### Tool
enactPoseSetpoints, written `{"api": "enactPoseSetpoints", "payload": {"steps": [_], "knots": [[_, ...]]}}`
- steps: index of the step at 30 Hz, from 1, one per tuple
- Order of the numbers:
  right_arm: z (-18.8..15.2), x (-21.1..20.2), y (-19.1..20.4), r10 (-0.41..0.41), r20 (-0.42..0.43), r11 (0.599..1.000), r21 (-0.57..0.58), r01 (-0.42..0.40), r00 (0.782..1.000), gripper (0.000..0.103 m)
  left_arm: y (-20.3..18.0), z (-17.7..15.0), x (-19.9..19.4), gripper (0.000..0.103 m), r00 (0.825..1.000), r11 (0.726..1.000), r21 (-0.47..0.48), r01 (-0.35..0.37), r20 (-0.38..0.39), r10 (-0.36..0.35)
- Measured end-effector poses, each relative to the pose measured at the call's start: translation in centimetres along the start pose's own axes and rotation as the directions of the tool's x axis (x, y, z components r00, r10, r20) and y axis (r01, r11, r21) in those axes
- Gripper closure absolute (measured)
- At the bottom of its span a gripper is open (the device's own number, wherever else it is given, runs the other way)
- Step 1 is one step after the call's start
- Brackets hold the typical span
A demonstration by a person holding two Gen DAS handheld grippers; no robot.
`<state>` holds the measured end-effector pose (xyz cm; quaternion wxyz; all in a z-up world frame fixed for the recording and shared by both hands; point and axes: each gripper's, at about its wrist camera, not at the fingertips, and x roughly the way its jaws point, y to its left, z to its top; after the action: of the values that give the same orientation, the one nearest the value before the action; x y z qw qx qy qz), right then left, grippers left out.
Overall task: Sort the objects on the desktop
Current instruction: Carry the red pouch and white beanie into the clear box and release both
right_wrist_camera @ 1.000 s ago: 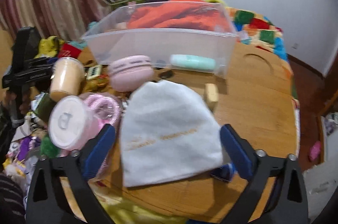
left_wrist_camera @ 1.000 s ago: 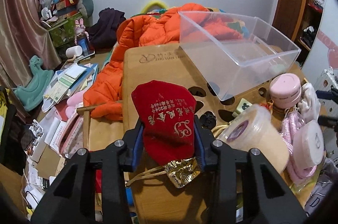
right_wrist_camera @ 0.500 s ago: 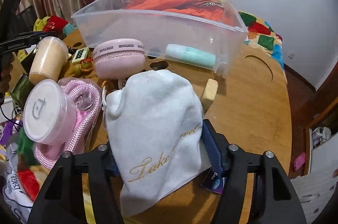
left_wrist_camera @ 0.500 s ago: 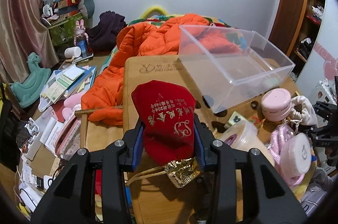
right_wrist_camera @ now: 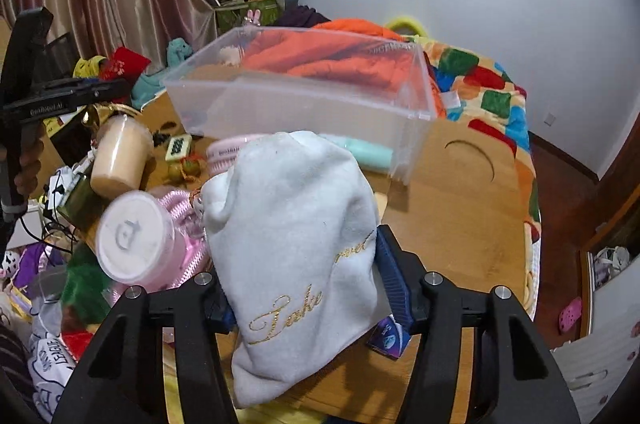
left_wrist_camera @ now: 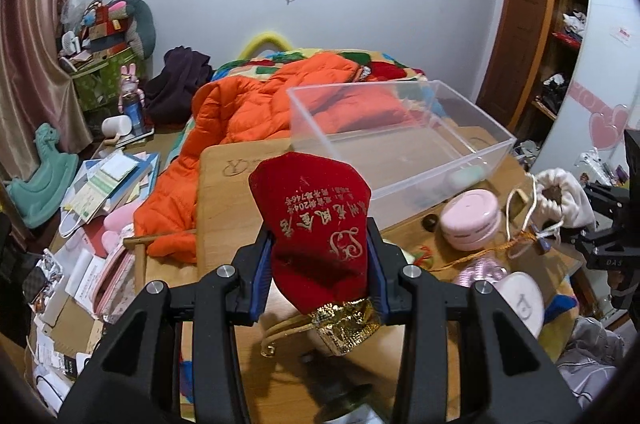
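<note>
My left gripper (left_wrist_camera: 318,264) is shut on a red velvet pouch (left_wrist_camera: 316,216) with gold lettering and a gold trim, held above the wooden table (left_wrist_camera: 224,216). My right gripper (right_wrist_camera: 304,284) is shut on a white drawstring pouch (right_wrist_camera: 296,244) with gold script, lifted above the table (right_wrist_camera: 460,208). The white pouch also shows in the left wrist view (left_wrist_camera: 560,202). A clear plastic bin (left_wrist_camera: 400,144) stands at the table's far side, beyond both pouches; it also shows in the right wrist view (right_wrist_camera: 304,96). A mint green object (right_wrist_camera: 360,148) lies in the bin.
On the table are a pink round case (left_wrist_camera: 470,220), a white-lidded pink jar (right_wrist_camera: 136,240), a beige cup (right_wrist_camera: 120,160), a pink knitted item (right_wrist_camera: 176,212) and small trinkets (right_wrist_camera: 180,152). An orange jacket (left_wrist_camera: 248,128) lies on the bed behind. Books and papers (left_wrist_camera: 108,184) clutter the floor at left.
My right gripper closed on the white pouch and lifted it off the table. My left gripper rose with the red pouch, so I see the bin from higher up.
</note>
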<state>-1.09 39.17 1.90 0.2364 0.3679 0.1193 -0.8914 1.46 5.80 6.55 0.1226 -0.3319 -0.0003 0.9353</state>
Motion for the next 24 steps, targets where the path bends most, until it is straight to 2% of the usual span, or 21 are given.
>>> {"api": "enactPoseSetpoints", "payload": {"steps": [10,24], "knots": [[3.2,-0.9,-1.4,-0.026,0.053,1.000,-0.014,0.027,0.998,0.050,-1.8,1.0,0.0,0.062,0.999,0.999,0.042,0.034,0.015,-0.035],[6.9,0.5,-1.8,-0.028,0.065,0.997,-0.067,0.032,0.997,0.050,-1.8,2.0,1.8,0.062,0.998,0.997,0.036,0.066,0.014,-0.067]]}}
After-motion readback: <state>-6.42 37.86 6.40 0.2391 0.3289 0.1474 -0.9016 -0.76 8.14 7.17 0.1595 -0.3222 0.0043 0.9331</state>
